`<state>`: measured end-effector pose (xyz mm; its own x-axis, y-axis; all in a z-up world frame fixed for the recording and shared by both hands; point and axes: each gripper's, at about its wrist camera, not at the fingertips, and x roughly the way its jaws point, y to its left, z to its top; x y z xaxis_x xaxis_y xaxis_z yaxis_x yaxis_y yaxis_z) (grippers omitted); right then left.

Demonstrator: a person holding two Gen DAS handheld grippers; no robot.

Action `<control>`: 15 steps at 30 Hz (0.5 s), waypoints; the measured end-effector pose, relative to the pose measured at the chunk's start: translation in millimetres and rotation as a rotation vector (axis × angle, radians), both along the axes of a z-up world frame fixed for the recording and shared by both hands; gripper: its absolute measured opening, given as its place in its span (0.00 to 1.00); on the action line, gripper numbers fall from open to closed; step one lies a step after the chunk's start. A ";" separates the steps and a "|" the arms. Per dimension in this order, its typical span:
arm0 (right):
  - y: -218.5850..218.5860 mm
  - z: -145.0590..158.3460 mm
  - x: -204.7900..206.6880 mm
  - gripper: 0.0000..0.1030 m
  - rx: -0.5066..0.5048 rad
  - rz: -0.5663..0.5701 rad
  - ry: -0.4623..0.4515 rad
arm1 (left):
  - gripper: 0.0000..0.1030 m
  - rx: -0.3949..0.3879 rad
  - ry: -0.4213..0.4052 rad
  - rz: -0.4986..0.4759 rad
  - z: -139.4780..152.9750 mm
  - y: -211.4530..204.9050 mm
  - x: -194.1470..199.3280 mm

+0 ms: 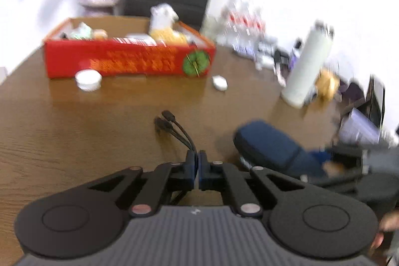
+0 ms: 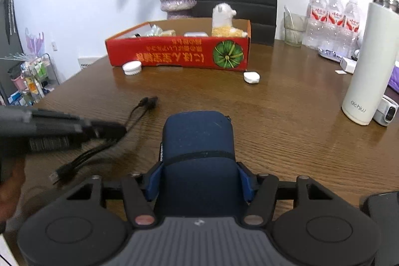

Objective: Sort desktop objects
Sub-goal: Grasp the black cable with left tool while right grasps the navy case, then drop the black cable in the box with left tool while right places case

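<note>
The left tool (image 1: 198, 167) pinches the cable (image 1: 183, 133), the right tool (image 2: 200, 181) squeezes the blue case (image 2: 198, 141), and the box (image 2: 179, 51) holds some things already.

You see a navy blue case (image 2: 199, 138), a black cable (image 2: 139, 111), and a red box (image 2: 174, 55) with orange lettering and a green pumpkin print, all on a brown wood-grain table (image 2: 286, 116).

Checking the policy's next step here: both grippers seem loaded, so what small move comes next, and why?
Probably lift the left gripper and carry its black cable toward the red box. Its fingers are shut on the cable, whose plugs trail on the table. The right gripper already grips the blue case, and the open-topped box sits straight ahead.
</note>
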<state>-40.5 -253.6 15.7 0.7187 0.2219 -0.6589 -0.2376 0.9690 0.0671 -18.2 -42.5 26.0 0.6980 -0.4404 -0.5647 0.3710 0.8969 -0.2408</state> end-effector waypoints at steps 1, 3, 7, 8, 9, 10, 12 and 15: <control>0.0 3.5 -2.5 0.57 0.005 0.006 -0.008 | 0.03 -0.016 -0.019 0.015 8.5 5.0 -3.3; 1.7 12.5 -7.5 0.57 0.018 0.028 -0.033 | 0.03 -0.059 -0.064 0.045 27.4 15.0 -9.9; 1.6 39.2 -9.9 0.57 0.108 0.071 -0.086 | 0.03 -0.149 -0.145 0.072 67.9 36.9 -14.4; 2.2 45.9 -8.0 0.57 0.116 0.077 -0.104 | 0.03 -0.160 -0.165 0.069 77.6 40.9 -12.2; 3.6 53.8 -5.5 0.57 0.119 0.080 -0.123 | 0.03 -0.171 -0.182 0.069 87.0 44.4 -8.8; 3.8 62.8 -0.4 0.57 0.126 0.081 -0.143 | 0.03 -0.175 -0.196 0.069 97.0 47.4 -3.0; 5.2 78.6 12.2 0.57 0.128 0.081 -0.188 | 0.03 -0.171 -0.235 0.074 118.5 51.7 13.0; 6.7 101.8 44.5 0.58 0.115 0.059 -0.235 | 0.03 -0.181 -0.267 0.067 152.6 53.6 44.1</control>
